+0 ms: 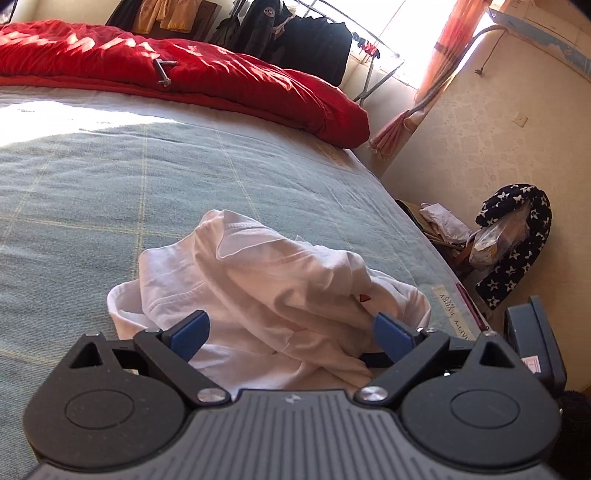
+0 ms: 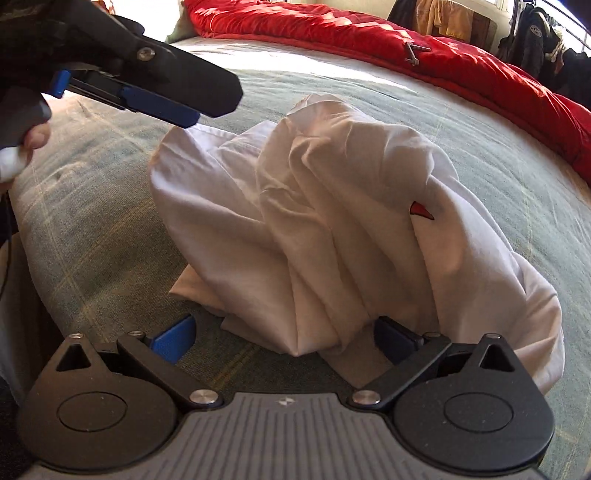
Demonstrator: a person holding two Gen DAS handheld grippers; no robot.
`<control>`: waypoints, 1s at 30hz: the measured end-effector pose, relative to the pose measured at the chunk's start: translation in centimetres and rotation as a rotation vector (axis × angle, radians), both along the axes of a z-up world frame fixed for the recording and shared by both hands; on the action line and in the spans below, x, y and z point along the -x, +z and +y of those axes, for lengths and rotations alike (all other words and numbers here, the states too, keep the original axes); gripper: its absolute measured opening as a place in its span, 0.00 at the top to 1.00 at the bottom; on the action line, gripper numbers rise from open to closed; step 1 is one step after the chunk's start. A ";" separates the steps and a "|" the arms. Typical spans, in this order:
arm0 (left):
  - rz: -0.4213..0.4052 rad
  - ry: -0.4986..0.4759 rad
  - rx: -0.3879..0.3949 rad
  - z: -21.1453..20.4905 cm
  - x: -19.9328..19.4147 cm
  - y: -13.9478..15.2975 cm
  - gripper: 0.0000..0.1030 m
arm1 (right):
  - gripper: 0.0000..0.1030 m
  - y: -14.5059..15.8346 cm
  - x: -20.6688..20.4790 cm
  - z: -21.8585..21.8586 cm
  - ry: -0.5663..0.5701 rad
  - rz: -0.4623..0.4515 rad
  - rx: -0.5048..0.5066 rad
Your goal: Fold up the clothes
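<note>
A wide bed [image 1: 110, 177] fills the room, spread with a pale blue-green cover crossed by faint yellow lines. Sunlight falls in a bright patch over its far side. A rumpled red duvet [image 1: 207, 70] lies along the far edge. Behind it, dark jackets [image 1: 295, 40] and yellow garments [image 1: 166, 14] hang on a drying rack. A bright window [image 1: 417, 33] glares at the back, with an orange striped curtain [image 1: 447, 62] tied to one side. The wall [image 1: 498, 147] beside the bed is cream with a faint pattern. At its foot leans a black star-printed cloth [image 1: 517, 251].
</note>
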State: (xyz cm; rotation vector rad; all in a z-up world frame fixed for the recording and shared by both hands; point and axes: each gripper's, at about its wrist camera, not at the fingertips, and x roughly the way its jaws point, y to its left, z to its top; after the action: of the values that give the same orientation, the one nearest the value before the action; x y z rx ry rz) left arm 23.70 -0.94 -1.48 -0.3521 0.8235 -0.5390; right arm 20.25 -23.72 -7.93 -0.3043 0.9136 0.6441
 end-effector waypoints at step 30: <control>0.202 -0.020 0.192 -0.9 -4.6 -8.2 0.86 | 0.00 1.5 3.1 -9.3 -0.334 -0.021 -0.449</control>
State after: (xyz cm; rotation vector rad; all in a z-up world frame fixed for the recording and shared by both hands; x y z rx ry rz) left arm 28.31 -1.83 -9.69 -0.5819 0.9736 -0.6094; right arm 17.17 -33.01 -6.42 0.2394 0.7527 0.5165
